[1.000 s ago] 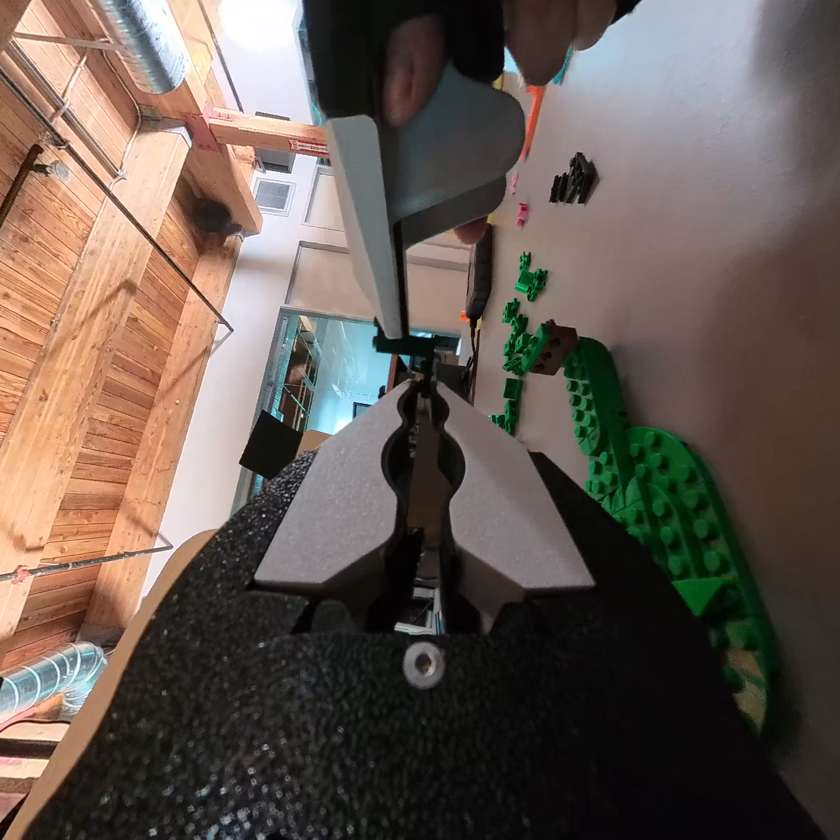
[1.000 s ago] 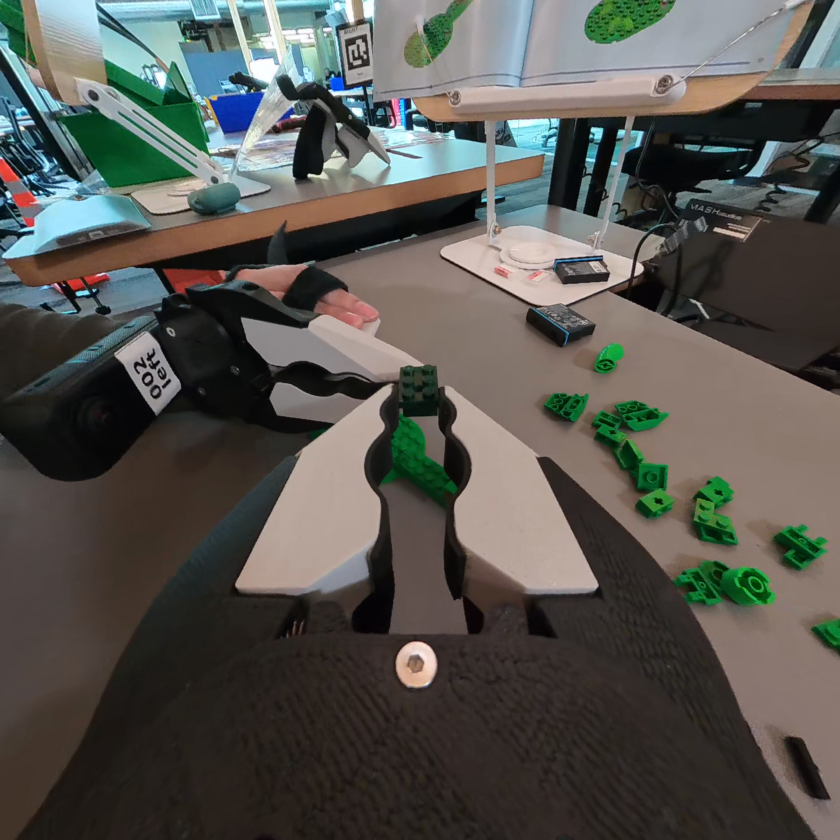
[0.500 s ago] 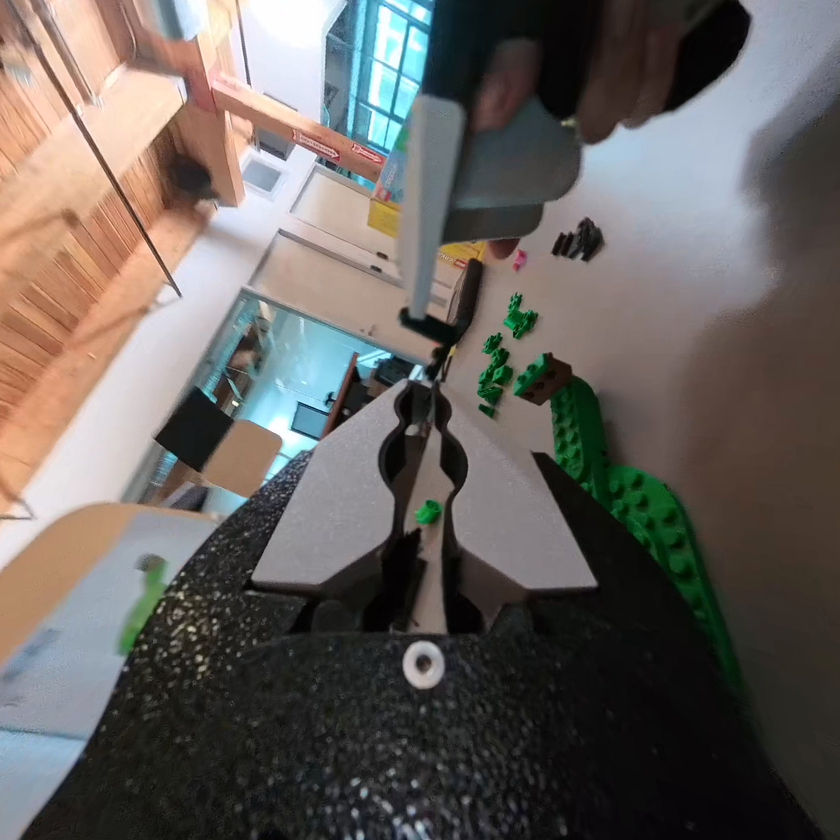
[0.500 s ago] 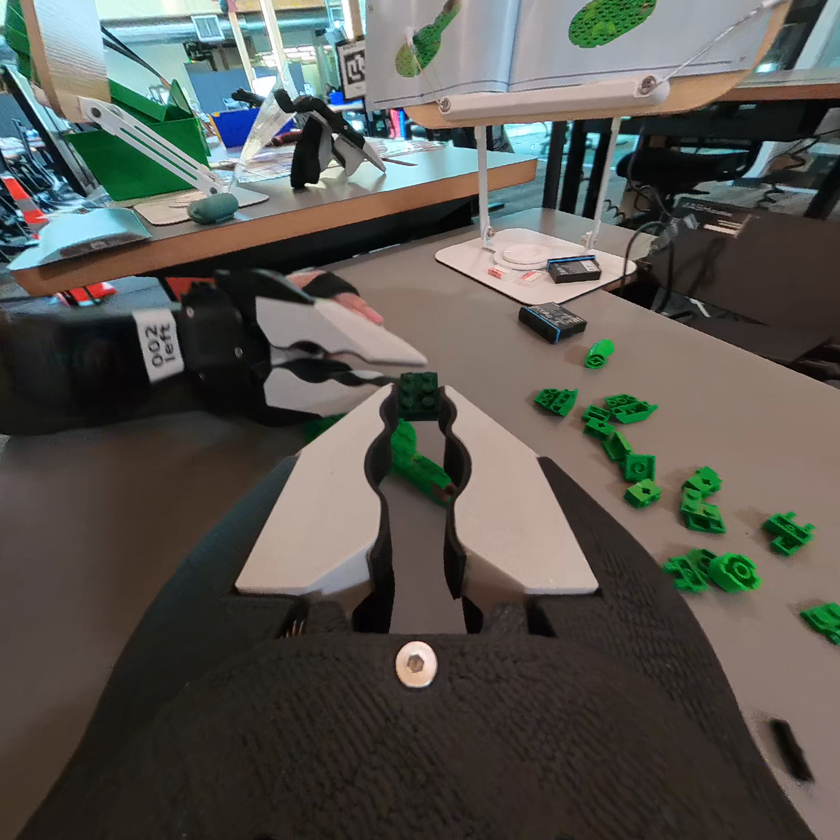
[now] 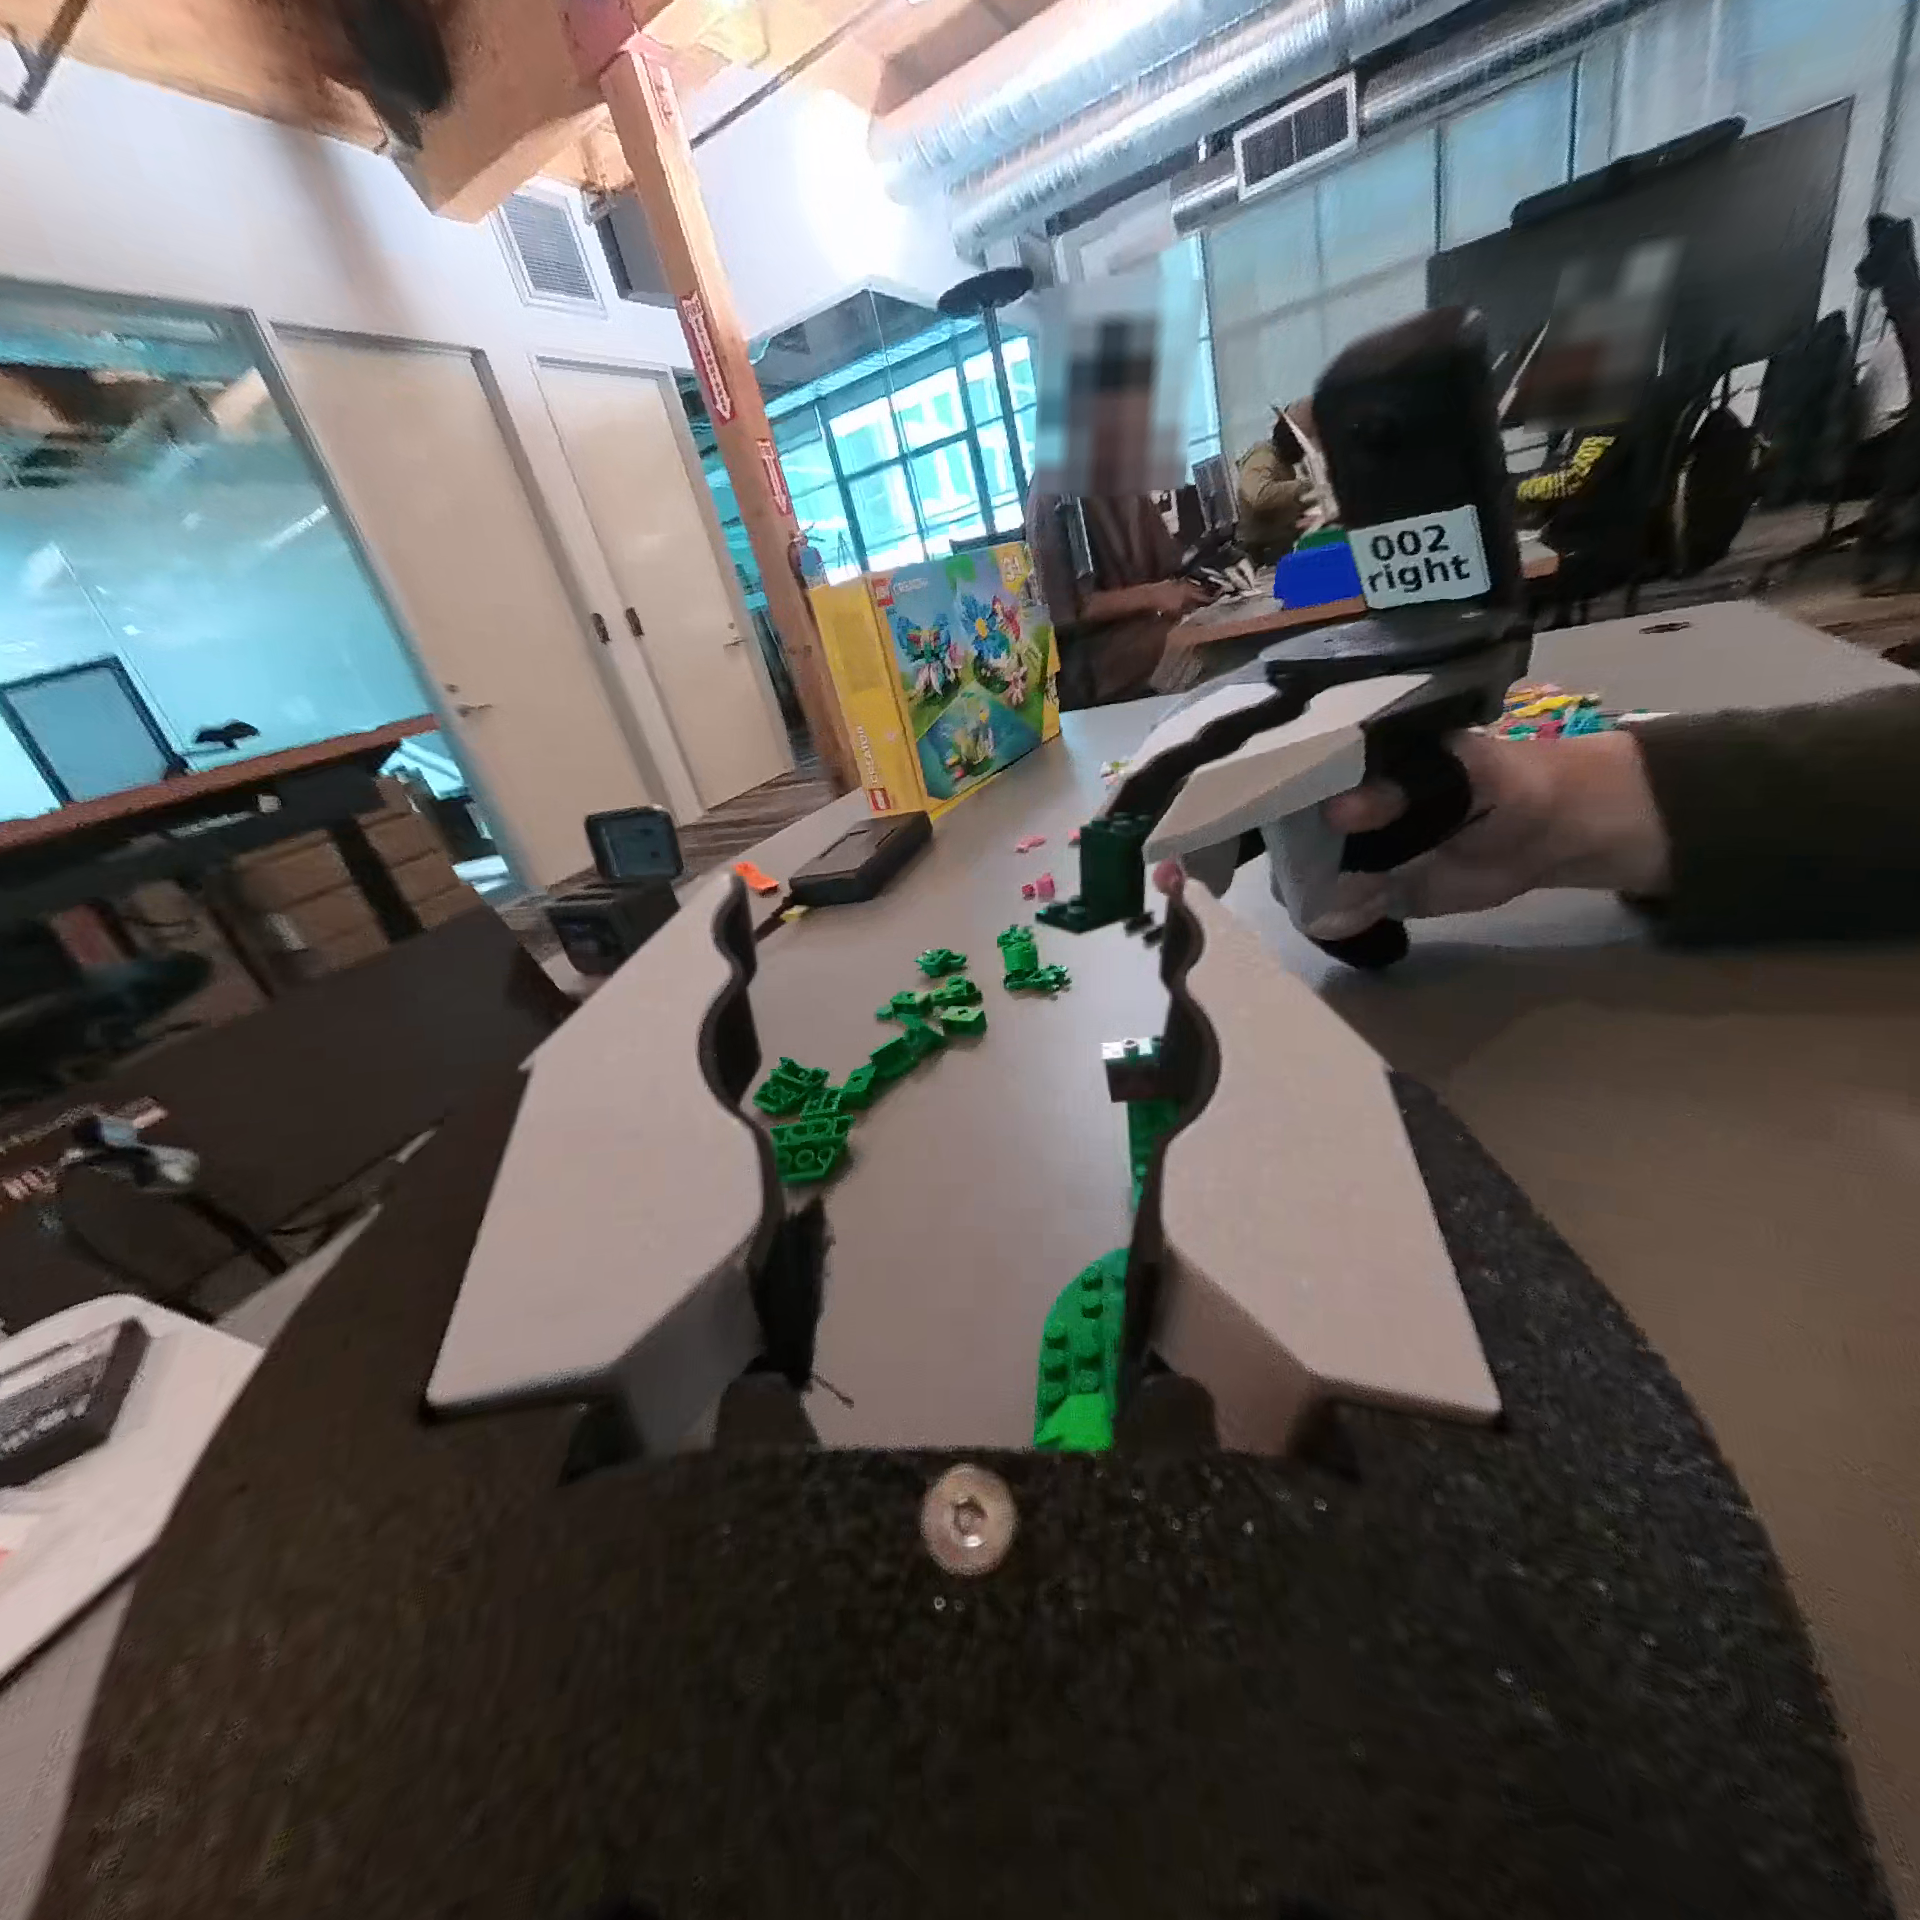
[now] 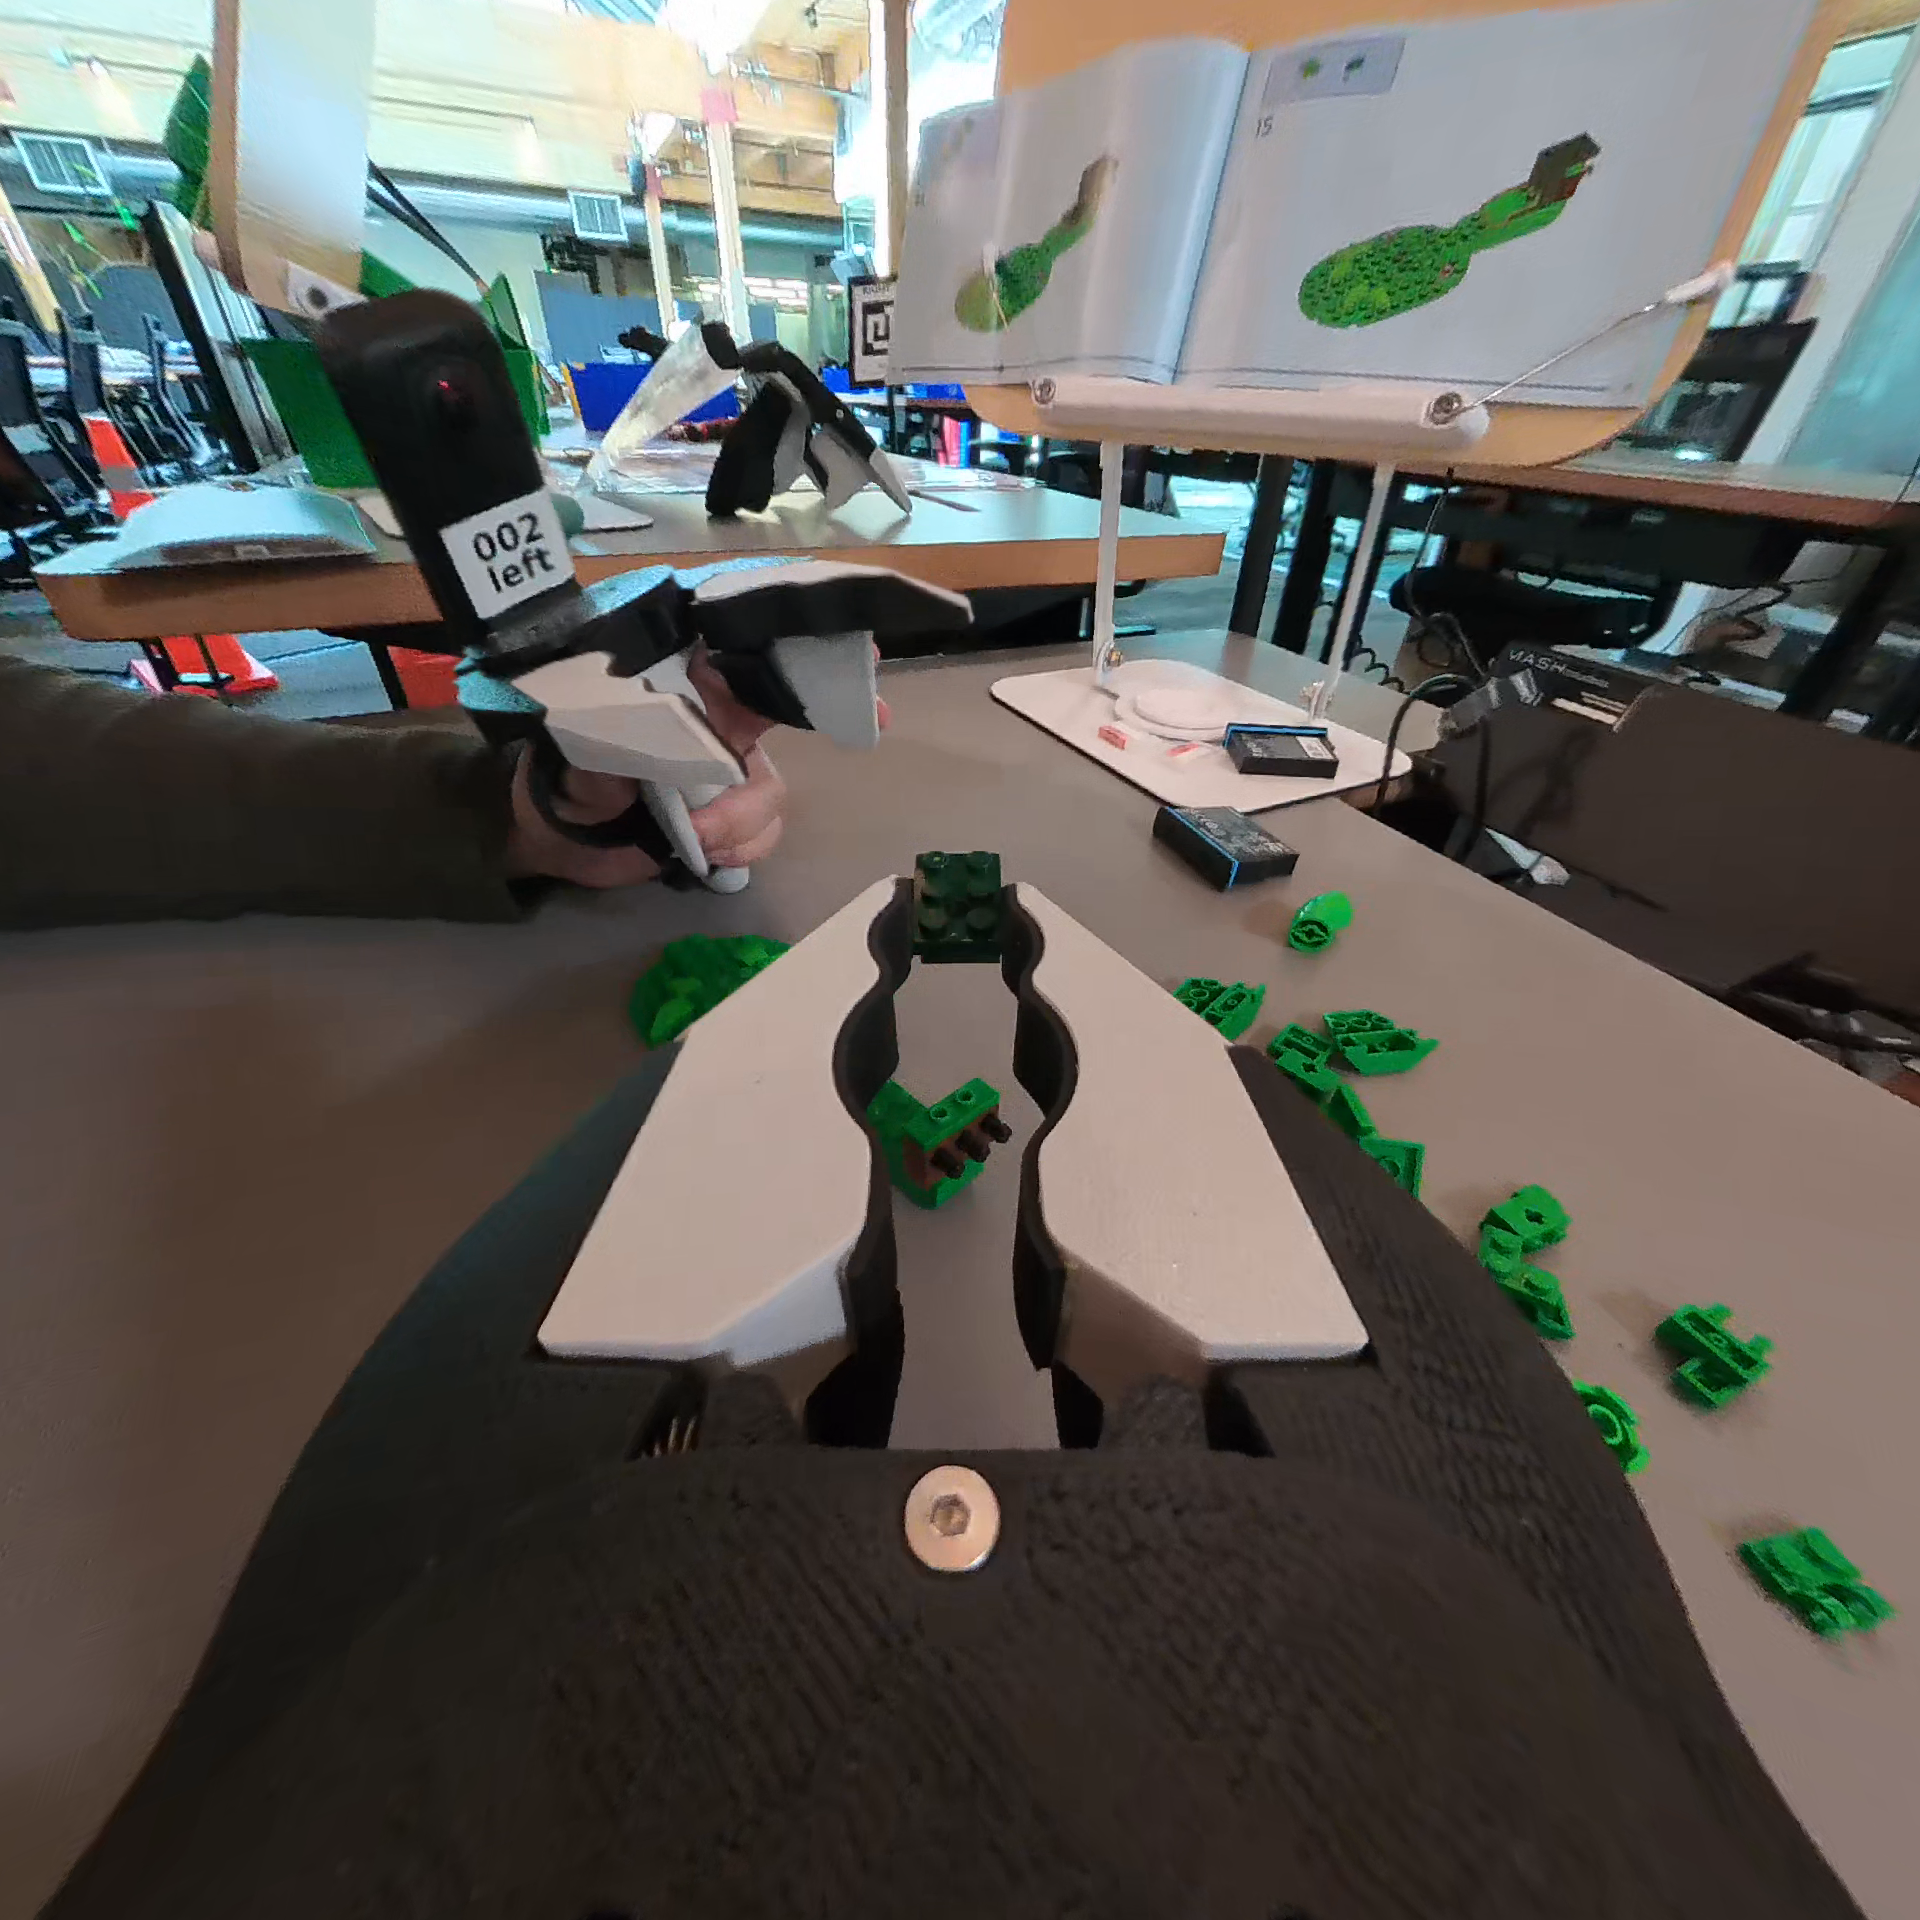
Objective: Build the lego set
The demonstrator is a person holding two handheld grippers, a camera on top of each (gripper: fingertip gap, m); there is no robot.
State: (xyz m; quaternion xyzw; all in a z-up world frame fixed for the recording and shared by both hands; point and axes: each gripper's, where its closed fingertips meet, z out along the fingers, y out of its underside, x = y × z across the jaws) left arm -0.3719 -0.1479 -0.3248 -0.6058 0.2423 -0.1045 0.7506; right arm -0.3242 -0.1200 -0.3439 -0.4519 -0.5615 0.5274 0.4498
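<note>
My right gripper (image 6: 958, 902) is shut on a small dark green brick assembly (image 6: 956, 902), held above the table. In the left wrist view the same gripper (image 5: 1153, 821) shows at upper right with that assembly (image 5: 1103, 862) at its tips. My left gripper (image 5: 956, 902) is open and empty, jaws wide apart; it also shows in the right wrist view (image 6: 800, 727), raised at the left. The green baseplate build (image 5: 1086, 1340) lies on the table under my left gripper's right finger. Its brown-and-green end (image 6: 935, 1143) shows between my right fingers (image 6: 727, 1164).
Loose green pieces (image 6: 1351, 1049) lie scattered on the grey table (image 6: 312, 1143), right of the build, and show in the left wrist view (image 5: 883, 1049). An instruction booklet on a stand (image 6: 1299, 208) is at the back. A small black box (image 6: 1226, 831), a set box (image 5: 935, 696) and a flat black device (image 5: 857, 857) stand farther off.
My left gripper has opened, let go at the dark green assembly, rolled upright from its sideways tilt and drawn back. My right gripper still holds the assembly and has shifted slightly.
</note>
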